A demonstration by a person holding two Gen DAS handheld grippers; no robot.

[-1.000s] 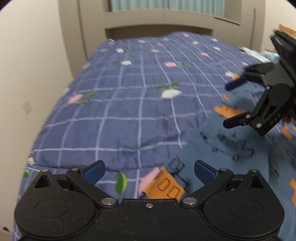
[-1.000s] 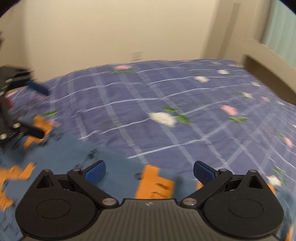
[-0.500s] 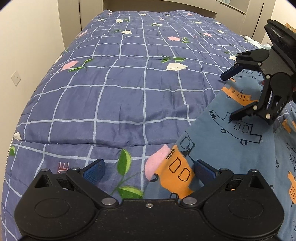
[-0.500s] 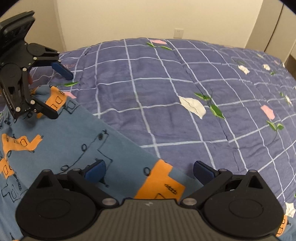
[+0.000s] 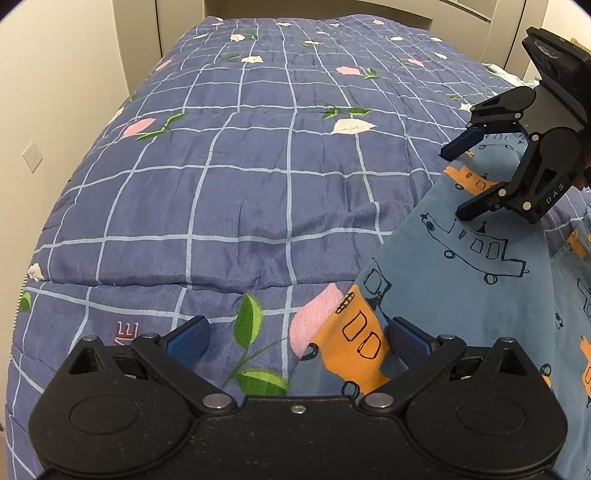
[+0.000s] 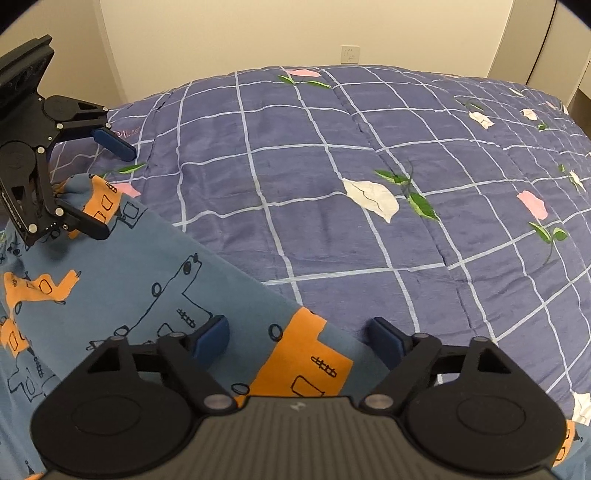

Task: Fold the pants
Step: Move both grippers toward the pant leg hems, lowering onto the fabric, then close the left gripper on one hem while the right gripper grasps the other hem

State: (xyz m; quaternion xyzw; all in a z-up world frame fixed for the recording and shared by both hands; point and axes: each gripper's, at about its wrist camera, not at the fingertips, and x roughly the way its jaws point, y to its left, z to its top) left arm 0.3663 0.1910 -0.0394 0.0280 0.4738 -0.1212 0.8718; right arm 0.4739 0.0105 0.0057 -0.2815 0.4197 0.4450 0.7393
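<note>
The pants (image 5: pixel 461 295) ran off the frame toward 4 o'clock on the bed (image 5: pixel 258 166). Since the blurred view a second before, both claws had tipped down toward the cloth. The left claw (image 5: pixel 295 338) gaped, the hem corner between its pads. The right claw (image 6: pixel 297 338), its jaws just narrowing yet still apart, straddled the other hem corner.

Wide free room is offered over the bed (image 5: pixel 258 177), whose checked quilt lies bare ahead of both tools. Along one side of the bed, passage is closed by a wall (image 5: pixel 55 92); at the far end, by cabinet panels (image 5: pixel 480 22). Only the pants (image 6: pixel 122 280) and the other hand-held gripper (image 6: pixel 107 184) stand in the way.
</note>
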